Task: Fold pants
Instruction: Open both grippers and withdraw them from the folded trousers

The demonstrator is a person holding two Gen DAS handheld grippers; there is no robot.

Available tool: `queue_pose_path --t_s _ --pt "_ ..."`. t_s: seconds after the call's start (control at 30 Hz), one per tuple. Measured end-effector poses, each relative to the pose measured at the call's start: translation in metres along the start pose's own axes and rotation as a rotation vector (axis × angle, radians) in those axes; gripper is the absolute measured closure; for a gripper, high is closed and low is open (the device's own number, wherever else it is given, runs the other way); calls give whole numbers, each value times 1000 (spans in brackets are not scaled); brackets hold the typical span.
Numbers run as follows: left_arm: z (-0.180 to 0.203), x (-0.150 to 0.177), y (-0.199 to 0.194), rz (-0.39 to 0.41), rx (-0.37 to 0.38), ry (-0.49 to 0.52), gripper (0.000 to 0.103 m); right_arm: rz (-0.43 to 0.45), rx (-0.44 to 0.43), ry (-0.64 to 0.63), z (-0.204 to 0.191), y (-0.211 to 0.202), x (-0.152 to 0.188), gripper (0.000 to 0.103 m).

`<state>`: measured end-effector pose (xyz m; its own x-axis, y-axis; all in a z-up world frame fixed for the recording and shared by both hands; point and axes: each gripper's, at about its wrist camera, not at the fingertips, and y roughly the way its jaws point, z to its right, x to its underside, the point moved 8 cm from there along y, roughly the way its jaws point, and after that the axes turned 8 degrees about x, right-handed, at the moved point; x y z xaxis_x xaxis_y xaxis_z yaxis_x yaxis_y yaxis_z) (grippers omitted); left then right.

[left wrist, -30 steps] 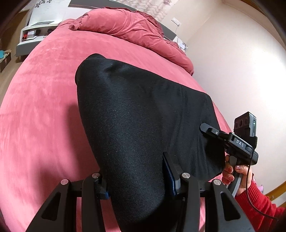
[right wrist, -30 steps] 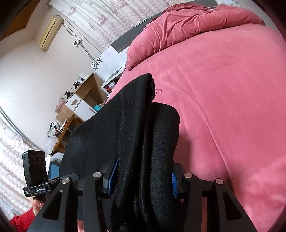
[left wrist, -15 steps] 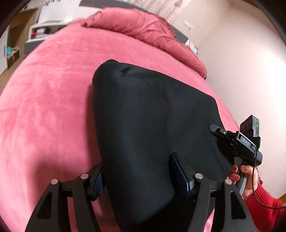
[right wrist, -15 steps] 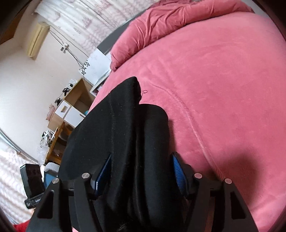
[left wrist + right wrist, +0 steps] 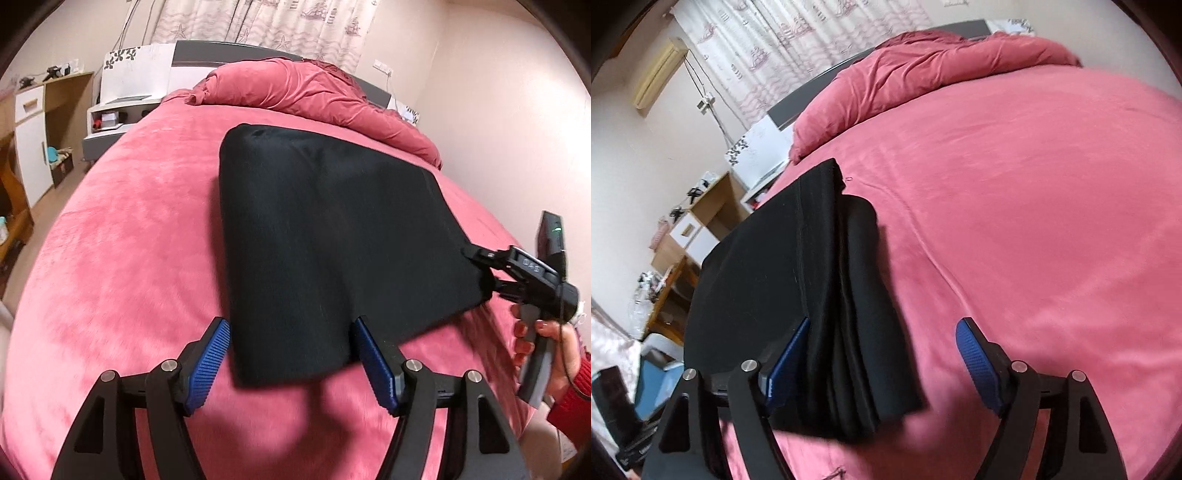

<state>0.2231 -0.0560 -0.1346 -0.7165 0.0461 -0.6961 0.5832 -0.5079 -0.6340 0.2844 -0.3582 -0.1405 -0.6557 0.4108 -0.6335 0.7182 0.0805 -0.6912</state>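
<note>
The black pants [image 5: 332, 229] lie folded in a thick flat stack on the pink bed [image 5: 122, 266]. In the left wrist view my left gripper [image 5: 291, 360] straddles the stack's near edge, its jaws opening. The blue pads [image 5: 210, 356] stand just off the cloth on both sides. In the right wrist view the pants [image 5: 798, 280] show their layered side. My right gripper [image 5: 882, 360] has its jaws opening: the left pad [image 5: 788, 354] lies against the fold, the right pad is clear of it. From the left wrist view the right gripper [image 5: 480, 258] sits at the stack's right corner, held by a hand [image 5: 546, 336].
A crumpled pink duvet [image 5: 303, 92] lies along the headboard at the far end of the bed. A wooden desk and white cabinet [image 5: 33, 136] stand left of the bed, and patterned curtains [image 5: 266, 29] hang behind it. Wide pink bedspread [image 5: 1034, 221] stretches right of the pants.
Both grippers held the pants pinched above the bed. Now the stack rests flat on the bedspread, both pairs of jaws have spread, and the grippers have drawn back towards its near edge.
</note>
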Motion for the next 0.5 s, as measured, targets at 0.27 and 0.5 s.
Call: queue_pose_path --t_s 0.27,0.5 --pt "13 58 -12 -121 -129 33 34 29 137 -33 3 -49 50 22" --pt "40 83 -26 -102 -190 64 34 47 193 -126 -29 -62 101 19"
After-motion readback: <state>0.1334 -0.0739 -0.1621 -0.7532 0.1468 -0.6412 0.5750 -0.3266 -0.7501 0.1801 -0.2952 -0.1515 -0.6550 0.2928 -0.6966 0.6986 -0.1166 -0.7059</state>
